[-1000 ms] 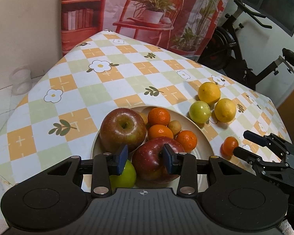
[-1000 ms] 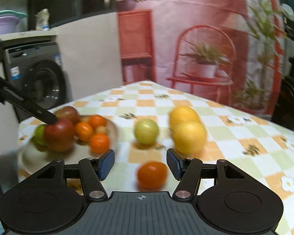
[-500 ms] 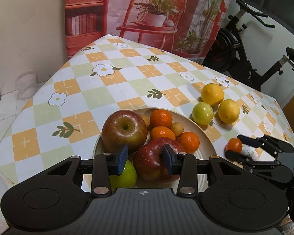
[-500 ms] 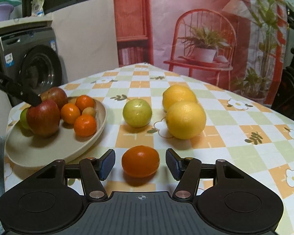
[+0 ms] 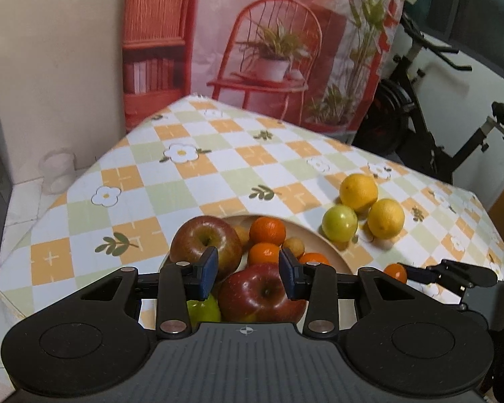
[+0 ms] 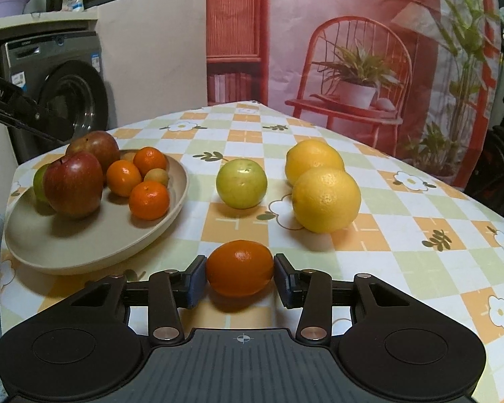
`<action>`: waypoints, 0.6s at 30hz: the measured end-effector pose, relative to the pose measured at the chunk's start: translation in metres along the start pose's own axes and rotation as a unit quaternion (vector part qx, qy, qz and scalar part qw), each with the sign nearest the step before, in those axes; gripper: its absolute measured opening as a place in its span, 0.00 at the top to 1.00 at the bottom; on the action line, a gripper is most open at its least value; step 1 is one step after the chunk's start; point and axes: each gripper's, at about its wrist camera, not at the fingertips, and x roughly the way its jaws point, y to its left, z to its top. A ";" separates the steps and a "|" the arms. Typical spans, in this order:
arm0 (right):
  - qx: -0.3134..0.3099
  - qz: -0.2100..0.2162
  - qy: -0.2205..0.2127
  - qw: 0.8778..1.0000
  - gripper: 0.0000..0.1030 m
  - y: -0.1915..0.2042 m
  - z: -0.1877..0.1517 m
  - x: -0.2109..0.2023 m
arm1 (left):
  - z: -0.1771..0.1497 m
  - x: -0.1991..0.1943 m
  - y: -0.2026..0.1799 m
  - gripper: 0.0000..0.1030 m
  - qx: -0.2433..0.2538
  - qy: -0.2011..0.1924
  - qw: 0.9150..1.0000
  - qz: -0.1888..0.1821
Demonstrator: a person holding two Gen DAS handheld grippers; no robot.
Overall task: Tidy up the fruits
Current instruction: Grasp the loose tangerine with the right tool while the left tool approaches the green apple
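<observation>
Two grippers, one mandarin grasped.
Your right gripper (image 6: 240, 277), jaws just closing, clamps the mandarin (image 6: 240, 267) at lower centre, on the cloth; your left gripper (image 5: 248, 272) hangs unclenched above the plate (image 6: 84, 252).

My left gripper (image 6: 23, 114) carries white lettering on its black body, cut at the edge: "obot.AI". The washing machine (image 6: 57, 90) bears a small brand word and stickers, too tiny to read
</observation>
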 end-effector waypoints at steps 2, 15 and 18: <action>0.000 0.001 0.000 1.000 0.62 0.000 0.000 0.000 | -0.001 -0.002 -0.002 0.59 0.003 -0.008 1.000 0.002; 0.020 0.003 -0.020 1.000 0.62 -0.009 -0.001 -0.009 | -0.007 -0.004 -0.012 0.57 0.011 -0.032 0.999 0.005; 0.024 0.004 -0.021 0.999 0.62 -0.010 -0.001 -0.009 | -0.008 -0.004 -0.013 0.57 0.014 -0.029 0.999 0.004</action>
